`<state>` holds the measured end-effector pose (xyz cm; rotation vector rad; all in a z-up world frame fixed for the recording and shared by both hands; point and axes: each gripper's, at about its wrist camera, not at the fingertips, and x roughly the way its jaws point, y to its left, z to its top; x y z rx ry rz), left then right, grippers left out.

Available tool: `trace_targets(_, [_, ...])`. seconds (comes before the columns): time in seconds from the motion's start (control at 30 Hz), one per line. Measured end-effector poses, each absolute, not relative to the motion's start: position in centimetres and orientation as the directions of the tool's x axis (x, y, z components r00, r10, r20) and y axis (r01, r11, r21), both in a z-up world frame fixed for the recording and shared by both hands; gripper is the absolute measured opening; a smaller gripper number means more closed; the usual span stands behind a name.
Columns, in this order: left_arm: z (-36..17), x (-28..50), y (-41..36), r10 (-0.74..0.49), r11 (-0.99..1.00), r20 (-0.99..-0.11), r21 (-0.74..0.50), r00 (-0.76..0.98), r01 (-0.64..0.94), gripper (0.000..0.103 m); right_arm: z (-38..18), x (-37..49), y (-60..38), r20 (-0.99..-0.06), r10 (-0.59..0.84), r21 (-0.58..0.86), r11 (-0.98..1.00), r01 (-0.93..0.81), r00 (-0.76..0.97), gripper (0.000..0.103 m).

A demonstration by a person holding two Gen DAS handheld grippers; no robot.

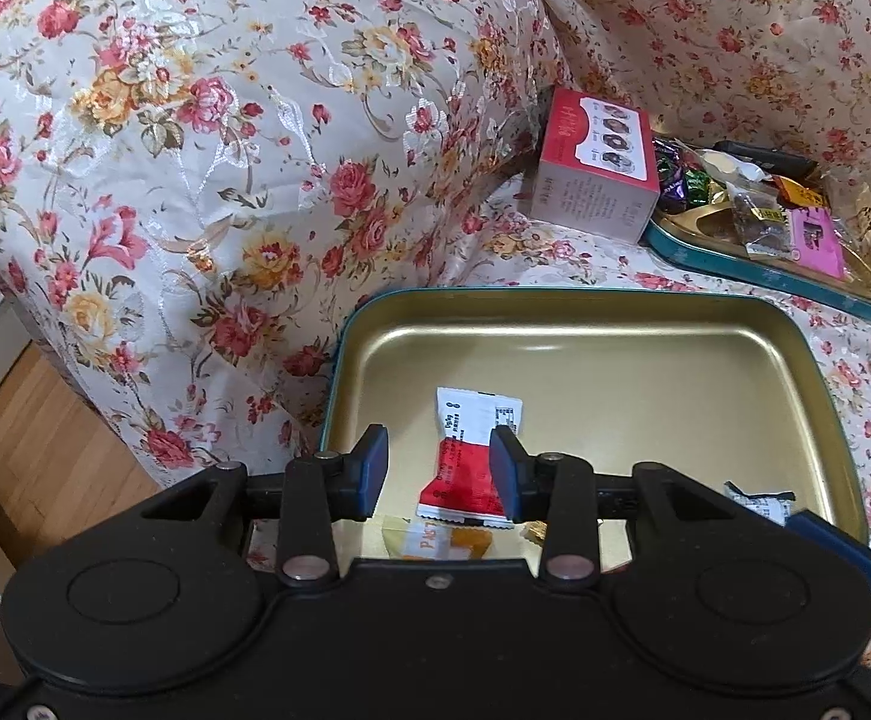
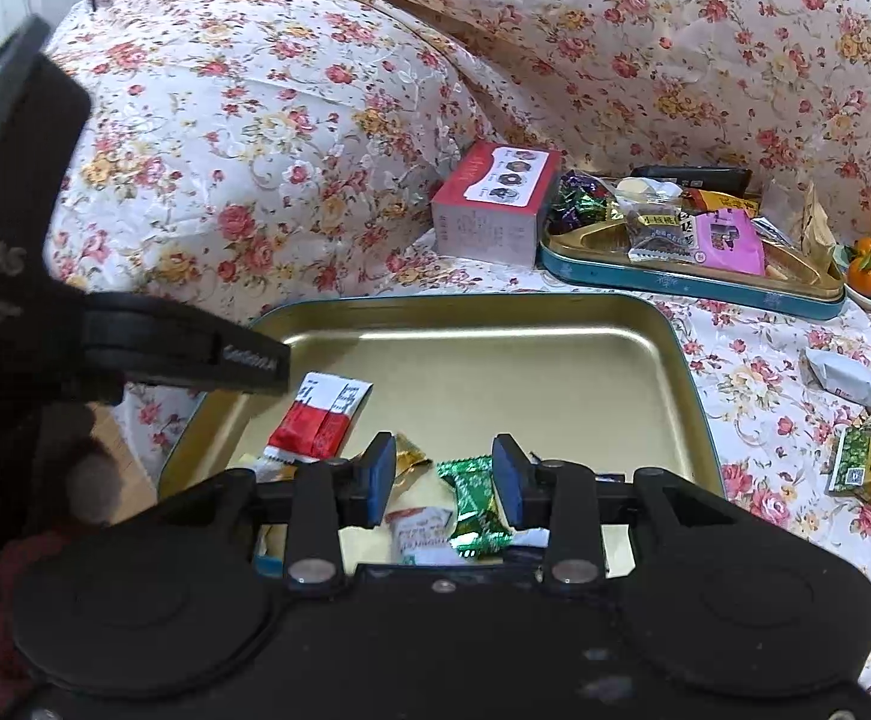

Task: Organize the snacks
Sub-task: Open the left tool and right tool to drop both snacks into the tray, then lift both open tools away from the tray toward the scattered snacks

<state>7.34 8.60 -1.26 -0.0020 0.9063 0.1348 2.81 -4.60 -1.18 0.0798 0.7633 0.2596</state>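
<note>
Gold tin tray (image 1: 585, 324) lay on flowered sofa cover (image 1: 195, 150). Left gripper (image 1: 438, 468) hung over tray's near edge, jaws wide, gripping nothing; red-and-white packet (image 1: 465, 462) lay flat on tray floor in the gap, untouched. Right gripper (image 2: 442, 480) hung over same near edge, jaws parted, pads not pressing; green candy (image 2: 474, 504) lay below, near right finger. Red box (image 2: 495, 204) and second tin of sweets (image 2: 693, 282) sat beyond tray's far edge.
</note>
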Motion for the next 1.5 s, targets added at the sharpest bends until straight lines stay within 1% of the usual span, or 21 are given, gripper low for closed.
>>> trace_targets(0.2, [-1.9,7.0,7.2,0.138,0.990,-0.779,0.099,0.612,-0.096,0.047,-0.9,0.8,-6.1,-0.667,0.271,0.172,0.962,-0.210,0.694,0.038])
trace_targets(0.3, [-2.1,6.6,6.2,0.123,0.992,-0.779,0.107,0.614,-0.063,0.047,-0.8,-0.4,-7.5,-0.665,0.266,0.180,0.964,-0.195,0.698,0.038])
trace_targets(0.37, [-2.2,6.2,5.4,0.106,0.994,-0.775,0.106,0.623,-0.037,0.047,-1.0,-1.5,-8.8,-0.668,0.257,0.182,0.966,-0.182,0.699,0.038])
trace_targets(0.5, [-2.2,5.0,3.5,0.110,0.990,-0.752,0.143,0.650,-0.002,0.047,-1.8,-3.7,-12.0,-0.687,0.217,0.180,0.976,-0.127,0.694,0.039])
trace_targets(0.67, [-2.5,2.9,1.2,0.049,0.996,-0.778,0.087,0.626,0.031,0.047,-3.4,-6.0,-16.5,-0.724,0.147,0.195,0.981,-0.004,0.674,0.039])
trace_targets(0.77, [-2.5,1.8,-0.9,-0.003,0.994,-0.794,0.062,0.608,0.086,0.047,-4.1,-6.8,-19.0,-0.736,0.103,0.193,0.979,0.061,0.669,0.039])
trace_targets(0.93, [-1.7,0.1,-5.0,-0.071,0.982,-0.793,0.051,0.605,0.182,0.047,-5.0,-7.5,-22.6,-0.743,0.039,0.193,0.968,0.159,0.668,0.039])
trace_targets(1.17, [-1.9,-0.1,-10.8,-0.144,0.956,-0.802,0.038,0.580,0.290,0.047,-5.5,-7.2,-26.3,-0.720,-0.038,0.182,0.953,0.242,0.693,0.039])
trace_targets(1.5, [-4.0,1.9,-16.9,-0.158,0.940,-0.826,0.042,0.541,0.338,0.047,-5.4,-4.1,-30.9,-0.676,-0.108,0.175,0.938,0.300,0.729,0.039])
